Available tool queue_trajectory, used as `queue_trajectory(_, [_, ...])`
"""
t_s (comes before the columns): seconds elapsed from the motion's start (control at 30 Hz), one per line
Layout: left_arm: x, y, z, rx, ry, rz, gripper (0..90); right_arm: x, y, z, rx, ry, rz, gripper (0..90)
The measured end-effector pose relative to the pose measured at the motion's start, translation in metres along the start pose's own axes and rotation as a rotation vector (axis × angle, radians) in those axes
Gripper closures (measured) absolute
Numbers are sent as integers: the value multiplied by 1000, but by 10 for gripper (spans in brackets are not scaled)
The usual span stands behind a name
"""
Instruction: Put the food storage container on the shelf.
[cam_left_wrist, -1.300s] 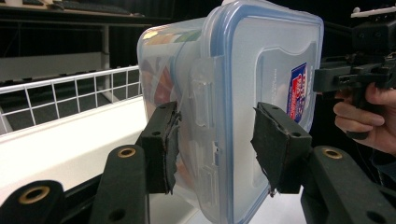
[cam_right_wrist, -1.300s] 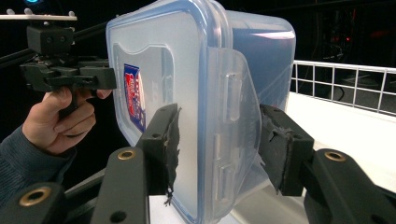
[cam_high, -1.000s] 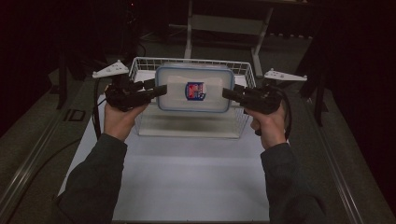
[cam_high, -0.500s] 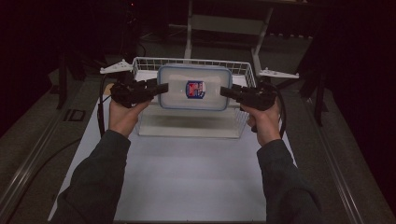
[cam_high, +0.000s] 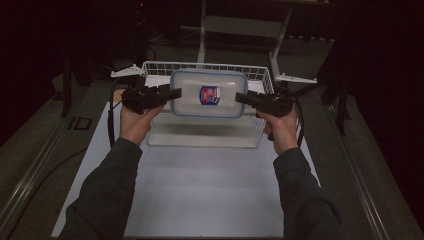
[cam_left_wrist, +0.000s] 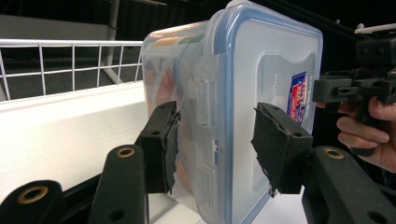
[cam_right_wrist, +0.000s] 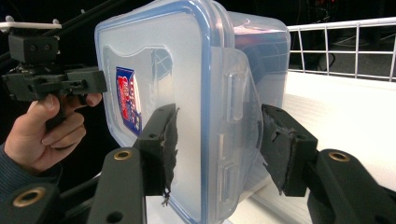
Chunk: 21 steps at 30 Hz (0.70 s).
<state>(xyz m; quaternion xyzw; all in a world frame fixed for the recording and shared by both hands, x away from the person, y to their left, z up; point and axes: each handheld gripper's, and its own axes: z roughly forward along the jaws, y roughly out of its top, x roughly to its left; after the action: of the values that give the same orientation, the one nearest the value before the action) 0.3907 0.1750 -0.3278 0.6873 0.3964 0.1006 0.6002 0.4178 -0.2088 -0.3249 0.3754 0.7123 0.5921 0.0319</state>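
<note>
A clear plastic container (cam_high: 208, 94) with a blue-rimmed lid and a red-and-blue label hangs above a white wire basket (cam_high: 150, 67). My left gripper (cam_high: 175, 93) is shut on its left end and my right gripper (cam_high: 239, 97) on its right end. In the left gripper view the jaws (cam_left_wrist: 217, 140) clamp the container (cam_left_wrist: 261, 93) across its latch side, one on the lid and one on the body. In the right gripper view the gripper (cam_right_wrist: 217, 140) pinches the container (cam_right_wrist: 163, 70) the same way over the other latch flap.
The basket stands at the far end of a white table top (cam_high: 200, 190), and its wire rim (cam_left_wrist: 70, 44) sits behind the container. Dark floor, a metal stand (cam_high: 202, 30) and cables lie beyond. Rails run along both table sides.
The container and both grippers have drifted slightly up and away over the basket. Both grips are unchanged.
</note>
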Motion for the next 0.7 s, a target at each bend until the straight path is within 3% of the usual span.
queue_trajectory(0.2, [3,3,3,-9,17,-50,497,-5,3,3,-3,8,53,481])
queue_trajectory(0.33, [-2,2,8,21,81,-13,505,-7,5,7,-7,-6,50,471])
queue_trajectory(0.43, [-8,-1,17,85,173,48,458,-5,7,11,11,-62,26,416])
queue_trajectory(0.47, [-5,-3,19,80,164,22,436,-5,8,13,15,-81,27,397])
queue_trajectory(0.53, [-1,-4,19,57,141,-13,446,-10,9,15,12,-75,51,387])
queue_trajectory(0.6, [0,-3,19,32,132,-38,444,-10,11,17,-3,-126,34,409])
queue_trajectory(0.67, [-1,0,18,4,132,-35,467,-9,14,19,-1,-195,23,391])
queue_trajectory(0.7, [-3,1,17,-1,156,-30,470,-8,15,21,-3,-222,14,397])
